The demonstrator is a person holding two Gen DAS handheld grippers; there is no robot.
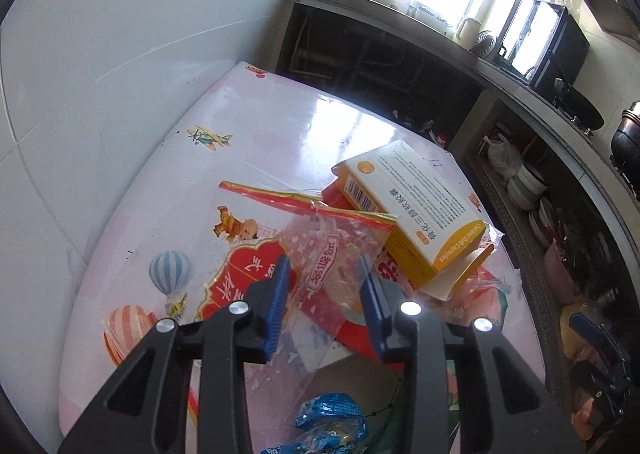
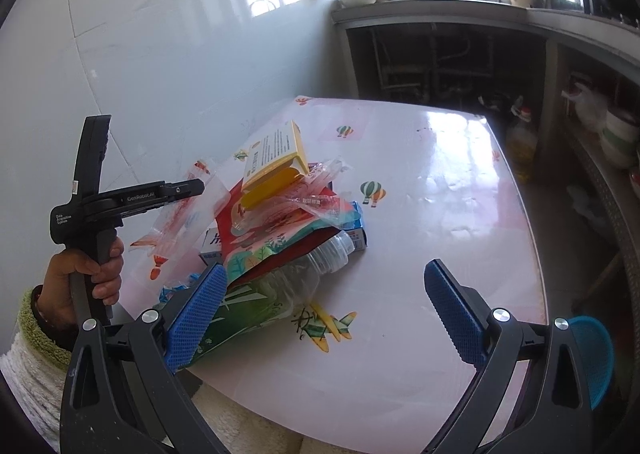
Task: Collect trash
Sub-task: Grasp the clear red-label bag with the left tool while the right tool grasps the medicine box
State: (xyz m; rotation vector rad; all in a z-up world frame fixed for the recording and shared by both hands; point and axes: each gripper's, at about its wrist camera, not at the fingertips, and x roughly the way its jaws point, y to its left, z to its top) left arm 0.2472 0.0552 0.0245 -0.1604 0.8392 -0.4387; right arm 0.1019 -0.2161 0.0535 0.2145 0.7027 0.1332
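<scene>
The left claw [image 1: 324, 274] hung parted over a clear heart-printed plastic bag [image 1: 332, 250] beside the yellow-and-white cardboard medicine box [image 1: 416, 210] (right claw [image 2: 326, 318] also wide apart) above the glossy pink bench [image 2: 440, 182].

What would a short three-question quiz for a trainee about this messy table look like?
1. True or false: the yellow and white box lies on top of the trash pile.
2. What sits between the left gripper's blue pads? A) a spoon B) a clear plastic bag C) a cup
3. Fill in: the right gripper is wide ____, with the clear plastic bottle just beside its left pad.

Key:
1. True: it rests on the red packaging and wrappers on the table.
2. B: the bag with the red zip strip lies between the open pads; they are not closed on it.
3. open
</scene>
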